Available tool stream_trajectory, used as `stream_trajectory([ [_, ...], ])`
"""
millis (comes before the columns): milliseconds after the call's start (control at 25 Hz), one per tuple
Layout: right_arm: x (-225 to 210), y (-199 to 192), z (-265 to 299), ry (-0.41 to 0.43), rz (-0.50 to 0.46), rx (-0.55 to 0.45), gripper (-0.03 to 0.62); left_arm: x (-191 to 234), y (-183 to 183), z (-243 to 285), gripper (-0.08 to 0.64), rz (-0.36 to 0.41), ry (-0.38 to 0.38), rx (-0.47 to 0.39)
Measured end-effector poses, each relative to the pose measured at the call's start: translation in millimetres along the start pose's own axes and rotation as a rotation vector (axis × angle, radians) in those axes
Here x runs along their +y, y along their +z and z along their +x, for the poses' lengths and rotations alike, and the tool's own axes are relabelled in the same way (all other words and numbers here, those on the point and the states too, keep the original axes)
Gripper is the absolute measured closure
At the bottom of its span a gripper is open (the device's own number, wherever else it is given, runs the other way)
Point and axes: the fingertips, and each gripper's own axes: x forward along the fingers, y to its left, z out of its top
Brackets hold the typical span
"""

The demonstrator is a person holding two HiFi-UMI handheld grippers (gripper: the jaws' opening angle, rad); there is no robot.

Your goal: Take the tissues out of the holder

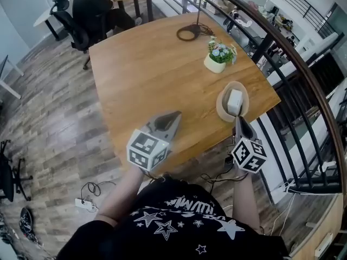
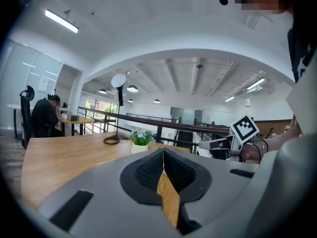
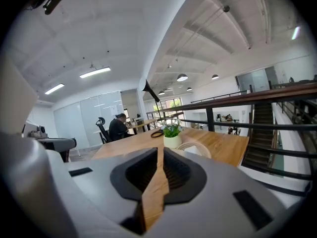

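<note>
**Shut jaws, short of the tissues (image 1: 234, 102)**

Left gripper (image 1: 172, 116) and right gripper (image 1: 239, 119) hang low in frame, each closed on nothing, likely poised to reach. Tissues stand in the round holder (image 1: 221, 106) just above the right gripper, near the right edge of the table (image 1: 146, 64). A railing (image 1: 303, 75) crowds the right; bare tabletop opens leftward.

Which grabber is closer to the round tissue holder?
The right gripper: its tip is right at the tissue holder rim, while the left gripper is farther off over bare table.
</note>
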Motion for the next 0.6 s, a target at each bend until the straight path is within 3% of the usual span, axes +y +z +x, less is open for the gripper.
stream_trajectory([
  [280,-0.7,-8.1,10.3,-0.063,-0.013,0.047,0.549,22.9,-3.5,5.0,0.545,-0.028,-0.022,0.000],
  [600,-16.9,-17.2,44.7,-0.075,-0.037,0.109,0.548,42.7,-23.6,24.2,0.545,-0.078,0.011,0.034],
])
